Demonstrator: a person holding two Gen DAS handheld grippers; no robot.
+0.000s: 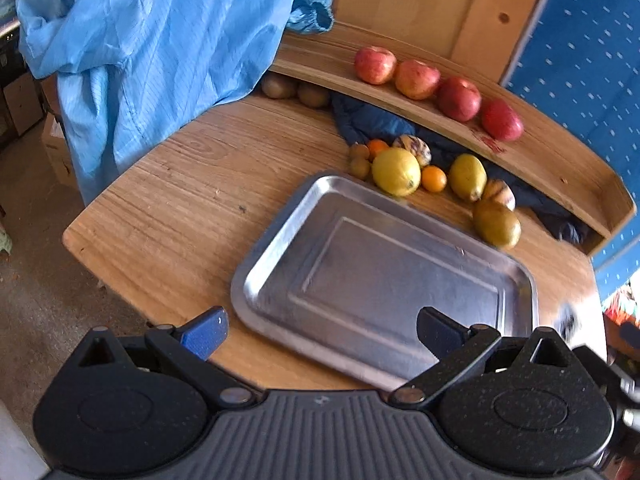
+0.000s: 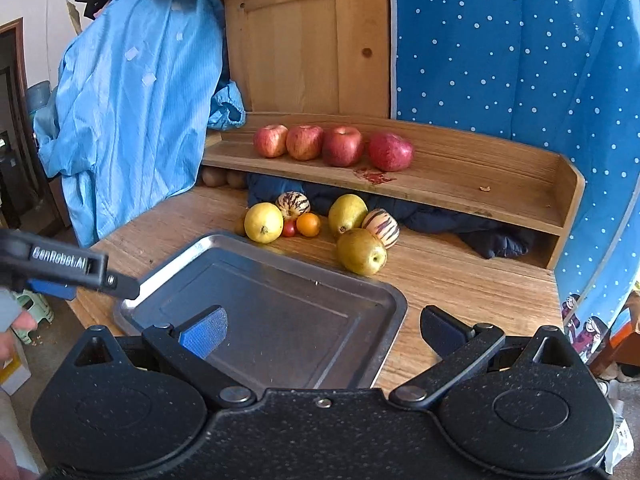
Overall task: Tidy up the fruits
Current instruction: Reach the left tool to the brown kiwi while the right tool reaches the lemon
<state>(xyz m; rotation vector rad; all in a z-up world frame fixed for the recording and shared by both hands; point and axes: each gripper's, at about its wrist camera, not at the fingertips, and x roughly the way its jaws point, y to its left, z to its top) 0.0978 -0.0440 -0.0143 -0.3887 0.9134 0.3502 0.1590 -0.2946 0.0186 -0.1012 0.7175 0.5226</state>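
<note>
While hovering over the metal tray [image 2: 280, 312], both grippers [image 1: 320, 330] [image 2: 322, 330] gape wide, empty. Lemon [image 2: 263, 223] and pears [image 2: 361, 251] clustered at tray's twelve o'clock.

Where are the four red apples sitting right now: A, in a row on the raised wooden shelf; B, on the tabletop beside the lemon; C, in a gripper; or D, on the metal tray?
A: the red apples line the wooden shelf, above the bare metal tray.

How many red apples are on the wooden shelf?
4. They stand in one row on the wooden shelf: first apple leftmost, second apple, third apple, fourth apple rightmost. None looks hidden.
</note>
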